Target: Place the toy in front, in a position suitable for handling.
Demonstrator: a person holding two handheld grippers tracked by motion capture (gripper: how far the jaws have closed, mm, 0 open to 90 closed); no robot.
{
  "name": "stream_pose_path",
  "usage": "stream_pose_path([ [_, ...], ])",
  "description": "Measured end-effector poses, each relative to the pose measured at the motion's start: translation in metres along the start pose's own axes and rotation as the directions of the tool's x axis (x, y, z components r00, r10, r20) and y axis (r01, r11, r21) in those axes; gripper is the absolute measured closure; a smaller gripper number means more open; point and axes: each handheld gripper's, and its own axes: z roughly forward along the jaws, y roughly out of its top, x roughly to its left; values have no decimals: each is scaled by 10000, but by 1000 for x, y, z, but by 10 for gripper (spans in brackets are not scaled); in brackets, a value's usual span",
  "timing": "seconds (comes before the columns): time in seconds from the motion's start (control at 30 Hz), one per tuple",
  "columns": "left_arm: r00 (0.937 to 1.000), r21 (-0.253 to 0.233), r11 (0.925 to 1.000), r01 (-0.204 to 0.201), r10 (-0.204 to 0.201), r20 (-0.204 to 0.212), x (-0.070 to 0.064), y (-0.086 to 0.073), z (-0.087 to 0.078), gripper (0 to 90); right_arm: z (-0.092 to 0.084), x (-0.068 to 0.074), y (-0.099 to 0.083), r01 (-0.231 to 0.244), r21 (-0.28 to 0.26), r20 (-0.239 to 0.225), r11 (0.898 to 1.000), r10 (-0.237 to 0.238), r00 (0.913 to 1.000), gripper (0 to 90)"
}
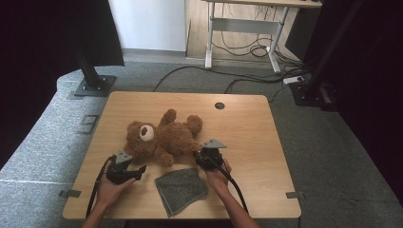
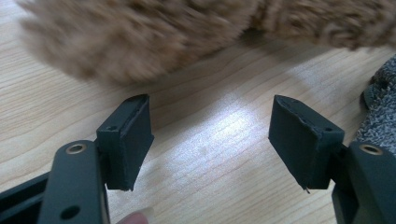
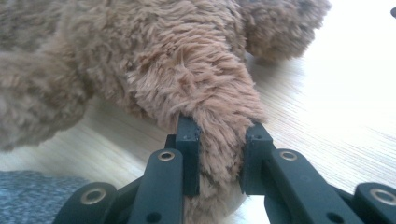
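A limb of the teddy bear (image 3: 196, 84) was clamped by the right gripper (image 3: 219, 154); the left gripper (image 2: 210, 140) was held wide open, empty, near the grey cloth (image 1: 181, 189). No writing could be read.

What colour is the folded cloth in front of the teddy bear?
Grey; the folded cloth shows best in the high view.

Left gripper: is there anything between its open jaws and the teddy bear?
Nothing visible. The left gripper is open over bare table, with the teddy bear just ahead. The grey cloth lies off to one side. The right gripper is shut on one bear limb.
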Motion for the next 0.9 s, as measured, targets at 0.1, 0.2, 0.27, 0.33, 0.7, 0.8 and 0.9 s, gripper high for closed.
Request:
stream_pose_path([
  [0.1, 10000, 21, 10000, -10, 10, 12, 0, 0, 0, 296, 1, -2, -1, -54, -46, 178, 10000, 54, 9998, 741],
  [0.2, 10000, 31, 10000, -26, 26, 10, 0, 0, 1, 296, 2, -3, -1, -64, -56, 266, 10000, 66, 9996, 742],
  [0.27, 10000, 57, 10000, -28, 28, -4, 0, 0, 1, 296, 3, -5, 0, -65, -59, 418, 10000, 67, 9991, 743],
  [0.33, 10000, 78, 10000, -29, 29, 5, 0, 0, 2, 296, 4, -6, 0, -95, -74, 543, 9999, 99, 9985, 743],
  [0.7, 9986, -570, 9969, 534, -537, -31, 6, 4, -2, 299, 1, -16, -3, -198, 14, 659, 9998, 197, 9976, 741],
  [0.8, 9989, -575, 9973, 463, -469, -94, 4, 6, 0, 298, -2, -19, -4, -234, 40, 601, 9997, 231, 9979, 741],
  [0.9, 9994, -662, 9973, 331, -332, -4, 1, 11, 2, 298, -4, -21, -4, -187, 75, 589, 9998, 182, 9981, 741],
])
